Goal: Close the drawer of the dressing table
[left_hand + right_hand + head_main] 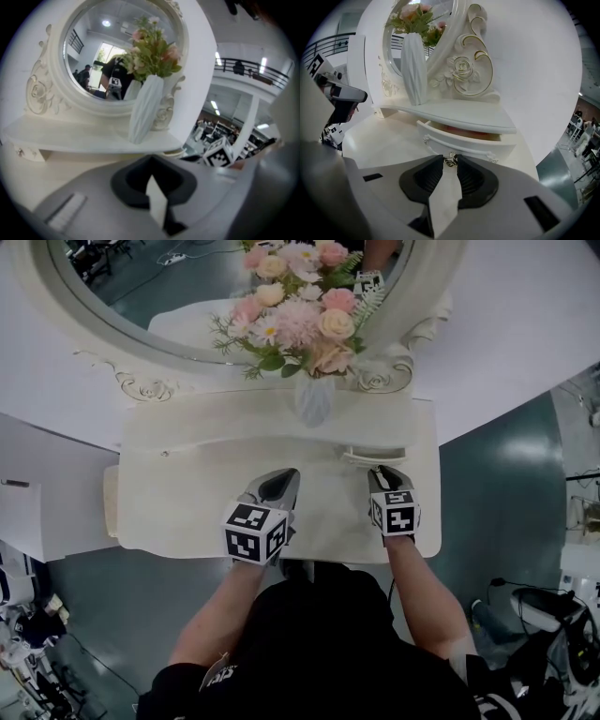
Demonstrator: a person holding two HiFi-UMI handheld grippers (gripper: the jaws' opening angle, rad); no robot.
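The white dressing table (187, 498) has a small drawer (464, 140) under its raised shelf, pulled partly out; from the head view the drawer (372, 457) shows as a thin lip at the right. My right gripper (450, 160) points at the drawer front, and its pads are closed on the little metal knob (451, 159). In the head view the right gripper (384, 472) sits just in front of the drawer. My left gripper (278, 482) hovers over the tabletop to the left, touching nothing. Its jaws (151, 159) are together and empty.
A ribbed white vase (314, 399) of pink flowers stands on the shelf in front of the oval mirror (112, 306). Ornate scrollwork (464, 70) frames the mirror base. Beyond the table edges lies grey-green floor (506, 484), with equipment at the right.
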